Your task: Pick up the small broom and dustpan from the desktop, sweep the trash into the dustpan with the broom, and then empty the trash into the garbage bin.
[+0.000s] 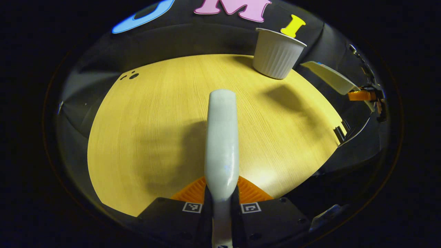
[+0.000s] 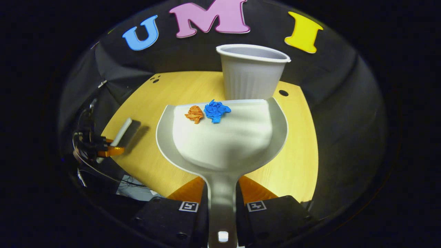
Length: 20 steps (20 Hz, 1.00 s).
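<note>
- In the left gripper view, the left gripper (image 1: 221,199) has its jaws closed on the handle of the broom (image 1: 222,137), which points forward above the wooden counter (image 1: 144,137). The counter below it looks swept.
- In the same view, the white ribbed bin (image 1: 277,53) stands at the far edge of the counter, and further right the dustpan (image 1: 329,77) shows from the side, lifted in the air.
- In the right gripper view, the other gripper with the broom shows at the left edge, low over the counter.
- In the middle of this view, the right gripper (image 2: 222,203) has its jaws closed on the dustpan handle. The pan is held off the counter.
- Two pieces of trash lie near the front lip of the pan: an orange paper ball (image 2: 195,114) and, touching it on the right, a blue paper ball (image 2: 216,110).
- The bin stands just behind the lip, its mouth open.
- I judge that sweeping is done and emptying is the step in hand. The next move calls for raising the lip above the bin rim and tilting the pan forward, so that both balls slide in and do not fall beside it.
</note>
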Available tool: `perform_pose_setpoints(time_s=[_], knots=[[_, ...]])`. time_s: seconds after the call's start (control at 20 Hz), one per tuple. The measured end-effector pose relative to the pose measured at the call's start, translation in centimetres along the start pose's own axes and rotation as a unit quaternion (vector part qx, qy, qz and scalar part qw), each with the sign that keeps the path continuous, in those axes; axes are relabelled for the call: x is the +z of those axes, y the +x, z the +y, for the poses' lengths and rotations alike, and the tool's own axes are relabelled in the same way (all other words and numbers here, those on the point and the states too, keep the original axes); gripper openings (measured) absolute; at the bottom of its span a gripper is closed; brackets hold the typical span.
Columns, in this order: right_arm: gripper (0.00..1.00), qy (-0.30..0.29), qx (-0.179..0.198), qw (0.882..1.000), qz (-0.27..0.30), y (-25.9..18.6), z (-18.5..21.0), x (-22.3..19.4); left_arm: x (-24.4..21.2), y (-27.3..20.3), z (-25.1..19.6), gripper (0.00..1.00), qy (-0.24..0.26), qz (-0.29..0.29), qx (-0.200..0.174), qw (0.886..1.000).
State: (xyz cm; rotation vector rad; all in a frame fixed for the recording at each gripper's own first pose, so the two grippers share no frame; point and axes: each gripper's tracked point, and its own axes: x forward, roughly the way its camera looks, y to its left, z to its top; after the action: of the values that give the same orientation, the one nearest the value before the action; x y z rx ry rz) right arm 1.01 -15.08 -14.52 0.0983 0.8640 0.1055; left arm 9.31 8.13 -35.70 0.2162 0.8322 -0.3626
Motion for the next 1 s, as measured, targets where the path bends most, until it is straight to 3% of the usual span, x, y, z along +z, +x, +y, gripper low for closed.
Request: perform_pose_setpoints(time_s=[0.05, 0.1, 0.45, 0.5, 0.55, 0.75, 0.8, 0.85, 1.0], knots=[[0.4, 0.012, 0.0, 1.0, -0.004, -1.1, -0.3, 0.8, -0.2, -0.7, 0.0, 0.28, -0.007, -0.005, 0.001, 1.0], [0.36, 0.02, -0.001, 1.0, -0.007, -1.9, -0.6, 1.5, -0.6, -1.1, 0.3, 0.26, -0.02, -0.011, 0.003, 1.0], [0.35, 0.059, -0.043, 0.996, -0.056, -4.9, -4.5, 8.9, -0.4, -1.9, 0.4, 0.27, -0.066, -0.025, 0.017, 0.997], [0.31, 0.064, -0.048, 0.994, -0.069, -4.8, -5.0, 10.5, -0.6, -2.0, 0.5, 0.27, -0.078, -0.021, 0.017, 0.997], [0.35, 0.069, -0.049, 0.993, -0.078, -4.5, -5.3, 11.6, -0.8, -2.0, 0.8, 0.27, -0.089, -0.019, 0.015, 0.996], [0.36, 0.081, -0.07, 0.99, -0.094, -2.4, -7.2, 14.9, -1.6, -2.5, 1.7, 0.26, -0.116, -0.015, 0.023, 0.993], [0.31, 0.082, -0.074, 0.989, -0.094, -1.7, -7.6, 15.6, -1.6, -2.7, 2.0, 0.26, -0.117, -0.015, 0.026, 0.993], [0.35, 0.084, -0.078, 0.989, -0.094, -0.9, -7.9, 16.4, -1.5, -2.9, 2.2, 0.26, -0.119, -0.015, 0.028, 0.992], [0.36, 0.082, -0.095, 0.988, -0.093, 1.8, -9.3, 18.6, -1.3, -3.4, 3.1, 0.27, -0.124, -0.015, 0.031, 0.992]])
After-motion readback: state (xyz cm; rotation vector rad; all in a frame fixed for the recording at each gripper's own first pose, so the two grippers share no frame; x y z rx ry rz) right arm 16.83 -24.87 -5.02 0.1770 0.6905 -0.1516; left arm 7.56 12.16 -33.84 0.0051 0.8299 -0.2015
